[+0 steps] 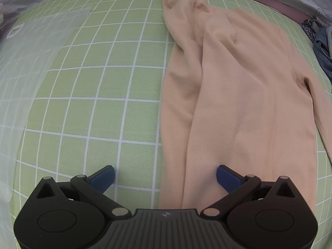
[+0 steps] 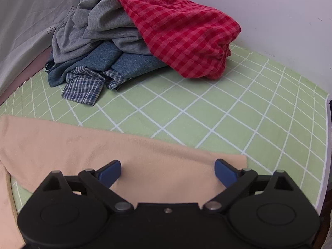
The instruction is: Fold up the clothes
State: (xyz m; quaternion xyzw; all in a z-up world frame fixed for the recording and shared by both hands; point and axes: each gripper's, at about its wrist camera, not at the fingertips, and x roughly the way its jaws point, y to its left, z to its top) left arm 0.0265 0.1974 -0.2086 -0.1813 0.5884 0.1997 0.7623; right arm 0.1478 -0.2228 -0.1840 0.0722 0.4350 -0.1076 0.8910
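Note:
A peach long-sleeved garment (image 1: 238, 95) lies spread on the green checked mat (image 1: 93, 87), one side folded over its body. My left gripper (image 1: 165, 177) hangs open above the garment's near left edge, with one blue pad over the mat and the other over the cloth. In the right wrist view a peach sleeve (image 2: 116, 151) stretches across the mat (image 2: 238, 114). My right gripper (image 2: 167, 171) stands open just over the sleeve's cuff end, nothing pinched between its blue pads.
A heap of clothes sits at the back of the mat: a red checked garment (image 2: 180, 31), grey garments (image 2: 99, 25), denim (image 2: 108, 62) and a blue plaid piece (image 2: 84, 89). A white wall (image 2: 280, 12) rises behind. The mat's edge (image 2: 326, 124) runs on the right. A translucent sheet (image 1: 27, 66) lies left.

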